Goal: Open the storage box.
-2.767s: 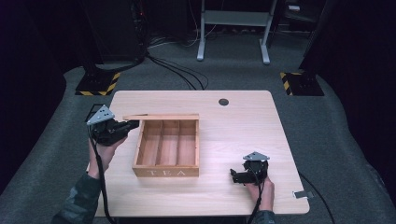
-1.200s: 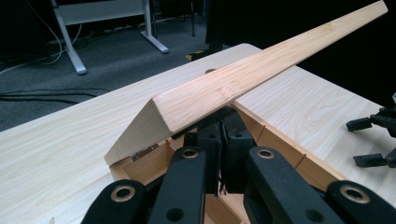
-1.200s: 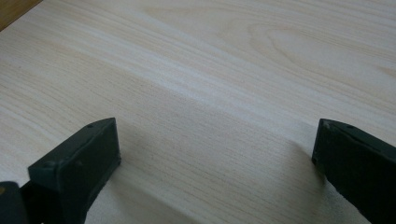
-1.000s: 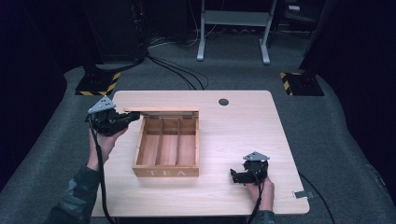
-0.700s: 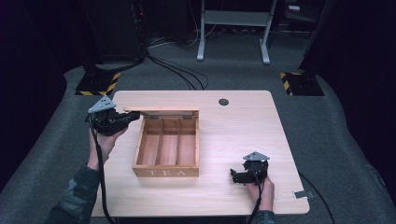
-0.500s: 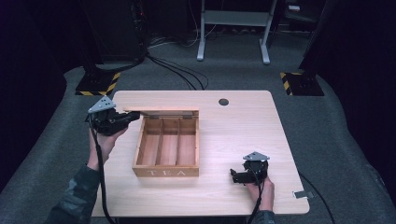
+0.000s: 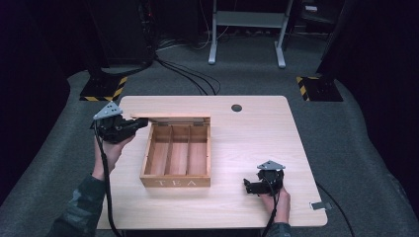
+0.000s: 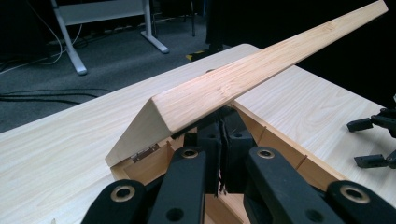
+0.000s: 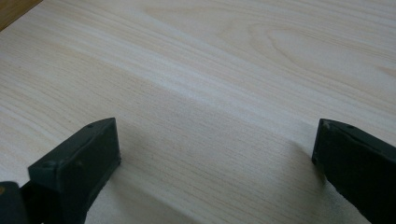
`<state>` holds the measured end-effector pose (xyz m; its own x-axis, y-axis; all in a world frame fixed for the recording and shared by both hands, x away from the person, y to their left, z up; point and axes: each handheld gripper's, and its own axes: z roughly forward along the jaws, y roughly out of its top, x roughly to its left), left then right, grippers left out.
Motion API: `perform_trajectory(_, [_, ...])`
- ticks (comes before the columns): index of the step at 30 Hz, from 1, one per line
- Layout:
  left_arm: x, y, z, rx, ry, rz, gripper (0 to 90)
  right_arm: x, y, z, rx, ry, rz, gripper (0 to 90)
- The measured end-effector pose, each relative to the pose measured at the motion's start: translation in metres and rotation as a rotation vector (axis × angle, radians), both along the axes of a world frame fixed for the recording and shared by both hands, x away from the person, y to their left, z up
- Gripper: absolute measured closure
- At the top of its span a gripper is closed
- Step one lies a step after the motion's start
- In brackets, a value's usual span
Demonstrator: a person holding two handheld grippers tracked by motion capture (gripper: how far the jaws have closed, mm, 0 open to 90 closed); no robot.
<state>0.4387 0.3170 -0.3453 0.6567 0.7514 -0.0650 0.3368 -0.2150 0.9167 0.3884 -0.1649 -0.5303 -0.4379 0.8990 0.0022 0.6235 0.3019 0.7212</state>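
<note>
Your tea box [image 7: 177, 157] sits a little left of the middle of the worktop [image 7: 257, 133], its long axis running from your near edge toward the far edge, the front panel lettered TEA facing you. Its three compartments run the same way, side by side. The lid [image 7: 170, 118] is hinged on the far side and raised, its long edge lying across the worktop from left to right; in the left gripper view the lid [image 8: 243, 79] slants upward over the box.

Your left tongs [image 7: 134, 127] are at the lid's left end, their tips closed and pushed in under the lid at the box's far left corner; whether they pinch the wood or only prop it you cannot tell. Your right tongs [image 7: 250, 186] rest on the worktop to the right of the box, well apart from it, jaws wide open with bare wood between them.

The worktop is pale wood with a round hole [image 7: 236, 107] near its far edge. Around it lie grey carpet, black cables [image 7: 190, 81] and a metal stand [image 7: 247, 29] in a dark room
</note>
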Motion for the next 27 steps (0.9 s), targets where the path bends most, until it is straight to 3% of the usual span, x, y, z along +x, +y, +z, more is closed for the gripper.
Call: perform_trajectory(27, [0.0012, 0.0003, 0.0010, 0.005, 0.000, -0.002, 88.0, 0.0000, 0.0000, 0.0000, 0.000, 0.000, 0.000, 0.4])
